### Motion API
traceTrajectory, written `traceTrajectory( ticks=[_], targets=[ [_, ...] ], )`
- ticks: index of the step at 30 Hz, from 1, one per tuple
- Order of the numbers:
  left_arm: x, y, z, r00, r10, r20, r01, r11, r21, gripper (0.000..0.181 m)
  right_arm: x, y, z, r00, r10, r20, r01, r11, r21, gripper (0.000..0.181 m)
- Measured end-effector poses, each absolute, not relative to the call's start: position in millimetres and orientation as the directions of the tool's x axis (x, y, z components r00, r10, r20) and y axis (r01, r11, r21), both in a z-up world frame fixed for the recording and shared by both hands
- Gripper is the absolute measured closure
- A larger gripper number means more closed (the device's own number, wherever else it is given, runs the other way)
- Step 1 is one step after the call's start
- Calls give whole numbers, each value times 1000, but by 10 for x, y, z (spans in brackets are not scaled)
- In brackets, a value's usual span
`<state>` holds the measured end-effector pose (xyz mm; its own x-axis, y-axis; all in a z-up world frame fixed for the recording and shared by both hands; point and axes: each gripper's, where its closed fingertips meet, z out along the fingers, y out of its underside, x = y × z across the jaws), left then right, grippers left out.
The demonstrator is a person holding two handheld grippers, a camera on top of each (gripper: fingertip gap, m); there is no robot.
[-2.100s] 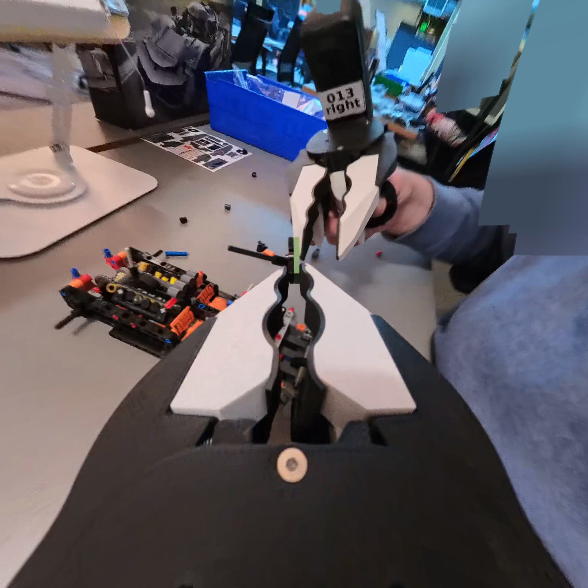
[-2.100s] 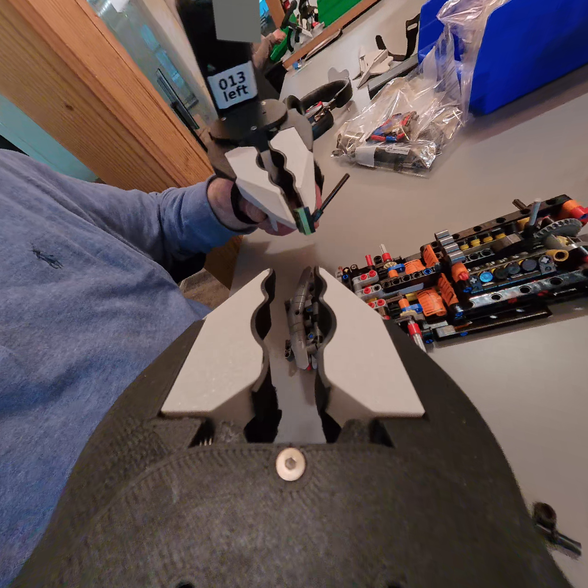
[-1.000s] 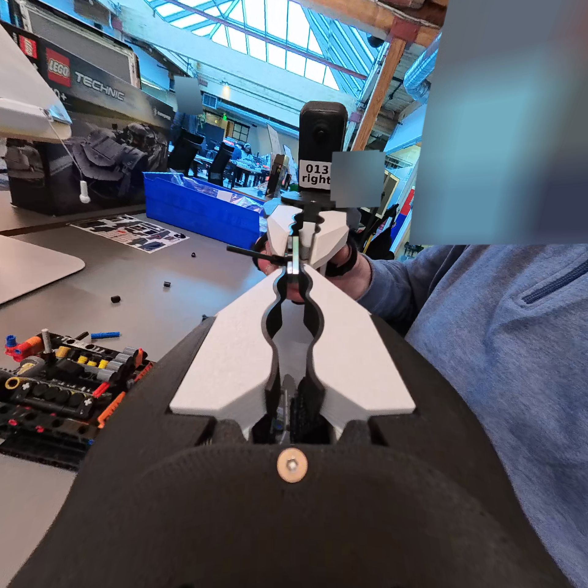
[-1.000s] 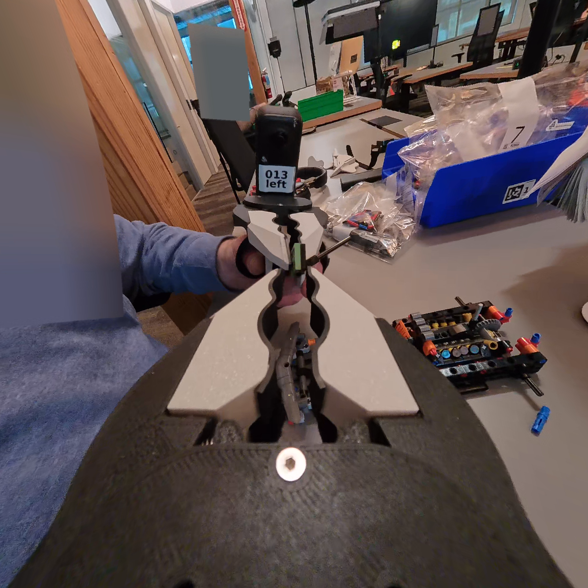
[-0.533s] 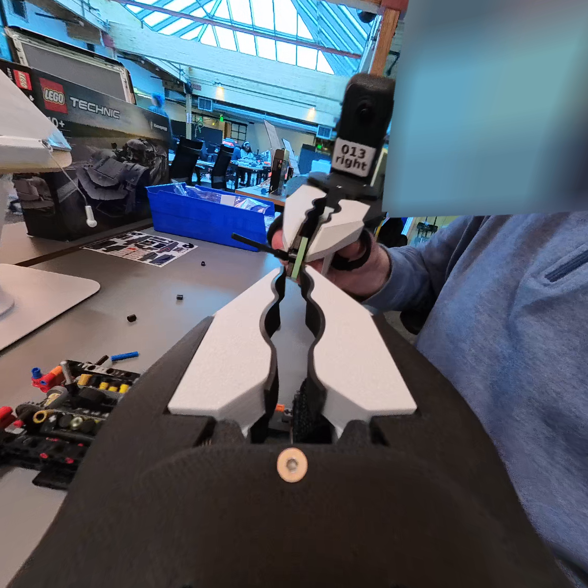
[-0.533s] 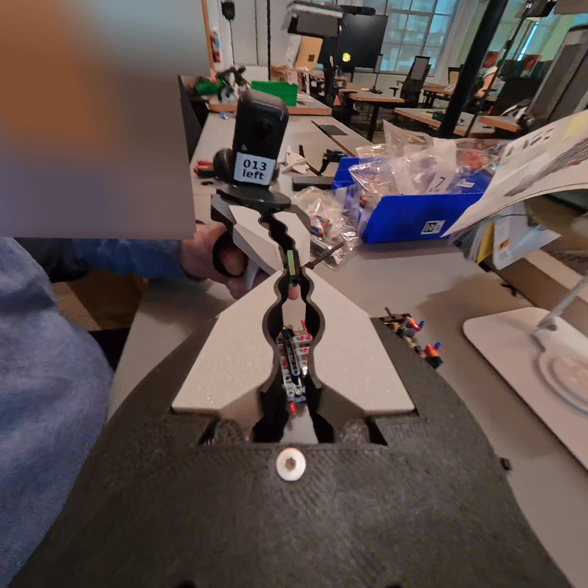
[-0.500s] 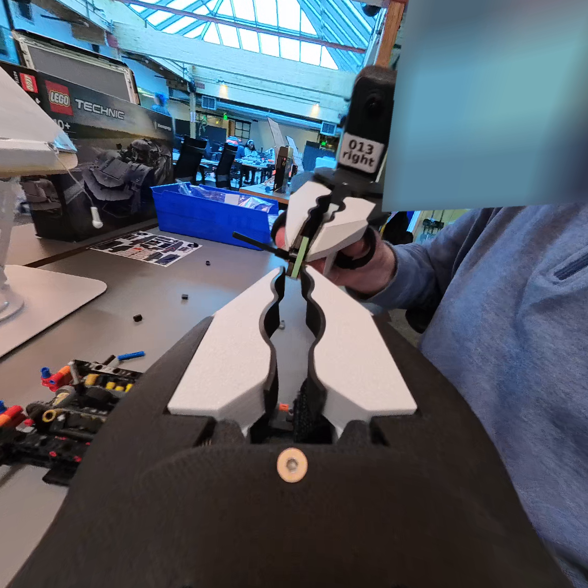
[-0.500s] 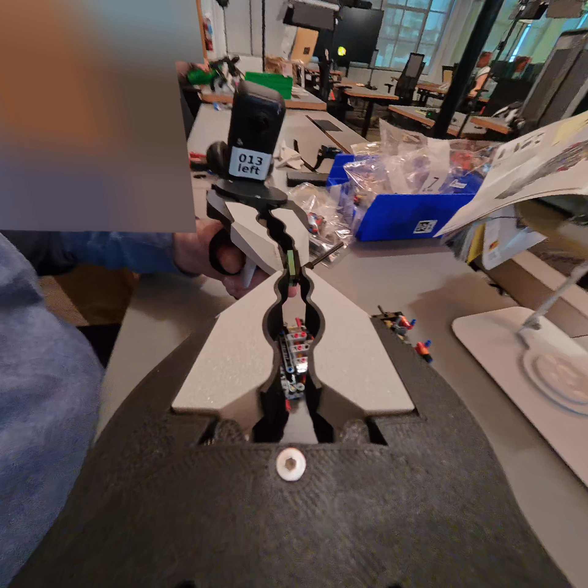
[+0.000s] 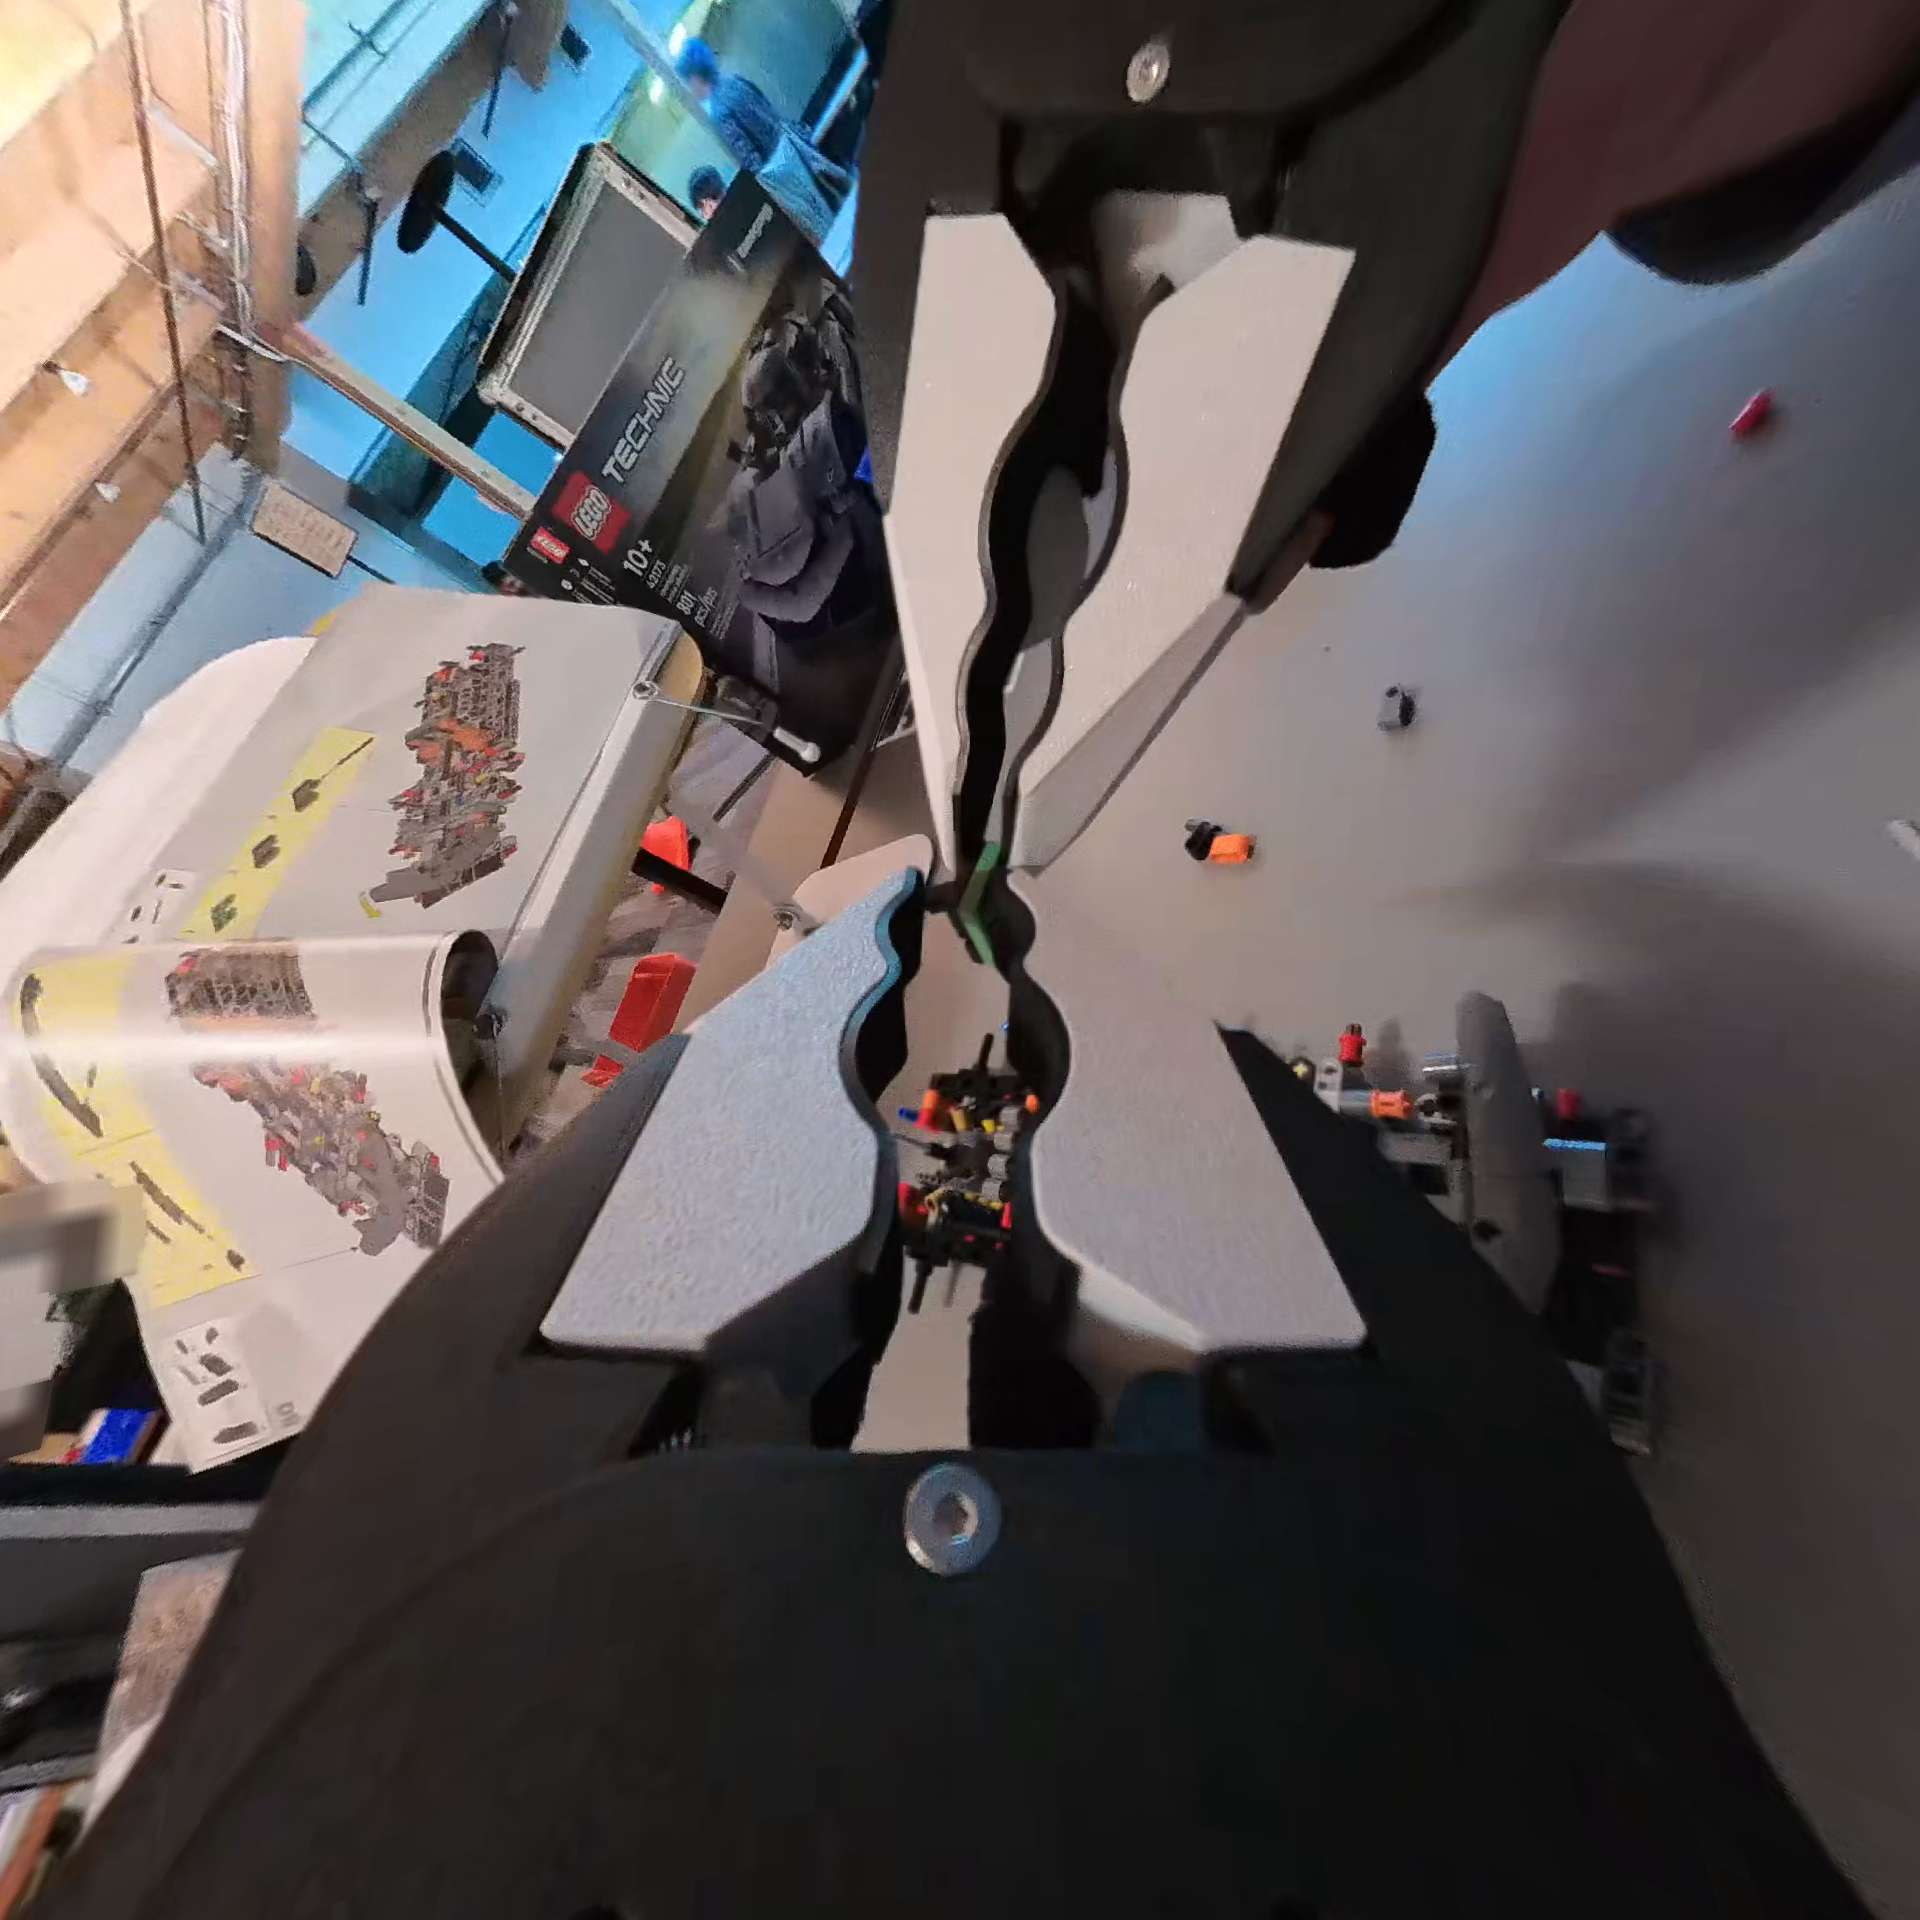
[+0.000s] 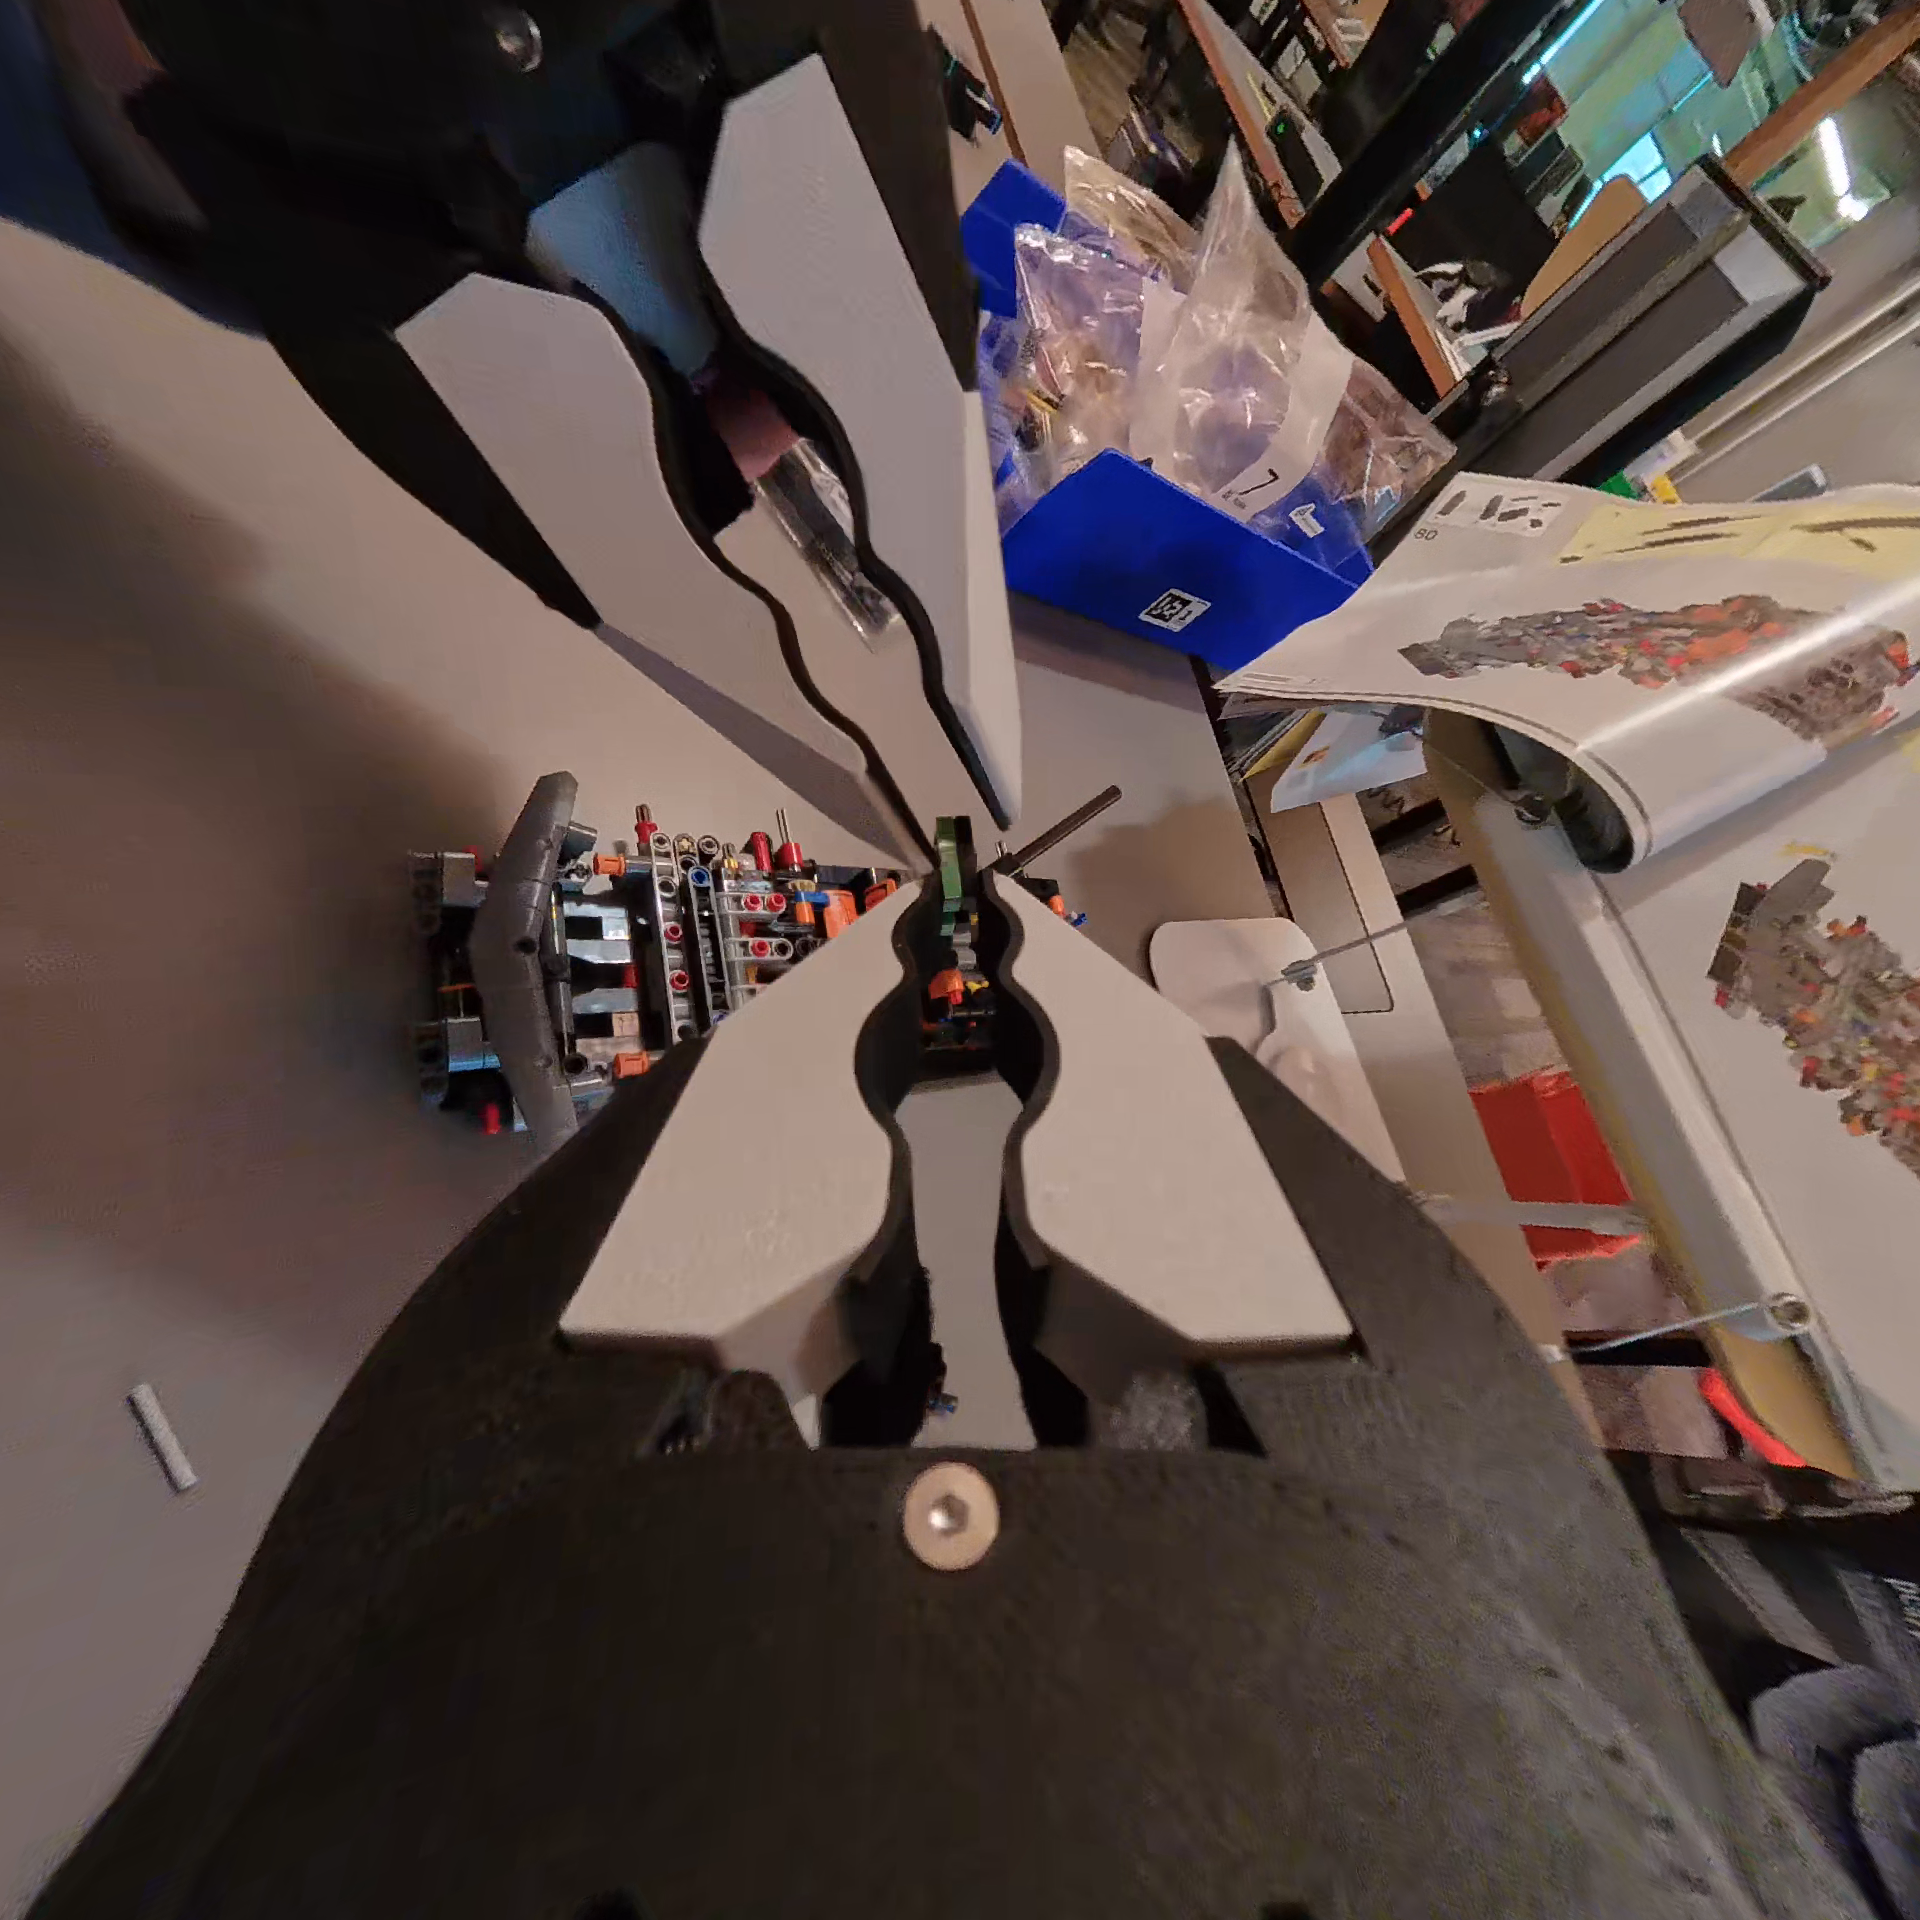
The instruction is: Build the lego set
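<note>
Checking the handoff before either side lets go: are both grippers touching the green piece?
Touching. In the right wrist view, the green piece sits pinched between the right gripper tips and the left gripper tips, no gap showing.

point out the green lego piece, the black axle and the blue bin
green lego piece (image 10: 950, 844): right wrist view, on its upper end.
black axle (image 10: 1070, 823): right wrist view, mid-shaft.
blue bin (image 10: 1132, 540): right wrist view, on its front wall.
</note>
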<state>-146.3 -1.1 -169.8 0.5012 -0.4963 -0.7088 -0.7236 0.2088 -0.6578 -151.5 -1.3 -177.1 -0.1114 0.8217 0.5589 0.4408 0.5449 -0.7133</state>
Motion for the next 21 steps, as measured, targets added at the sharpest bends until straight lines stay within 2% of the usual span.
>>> traceTrajectory(
  ticks=[4,10,13,15,17,21],
  targets=[
    [-1439,-22,-1762,456,-507,-732,-765,198,-613,175,-1499,-35,-1795,-129,797,590,456,576,-679,178],
    [-1436,-51,-1758,453,-512,-730,-765,197,-613,177,-1493,-62,-1800,-140,799,585,446,578,-683,178],
    [-1455,-80,-1663,526,-520,-673,-688,204,-696,177,-1496,-80,-1708,-116,828,548,401,544,-737,174],
    [-1497,-89,-1565,611,-545,-573,-575,191,-795,177,-1486,-93,-1646,-104,867,487,361,489,-794,162],
    [-1526,-102,-1495,674,-594,-439,-430,166,-887,177,-1461,-70,-1639,-108,909,402,346,413,-842,163],
    [-1530,-142,-1409,688,-675,-267,-228,148,-962,177,-1447,-72,-1599,-140,959,246,302,278,-912,164]
  ],
)
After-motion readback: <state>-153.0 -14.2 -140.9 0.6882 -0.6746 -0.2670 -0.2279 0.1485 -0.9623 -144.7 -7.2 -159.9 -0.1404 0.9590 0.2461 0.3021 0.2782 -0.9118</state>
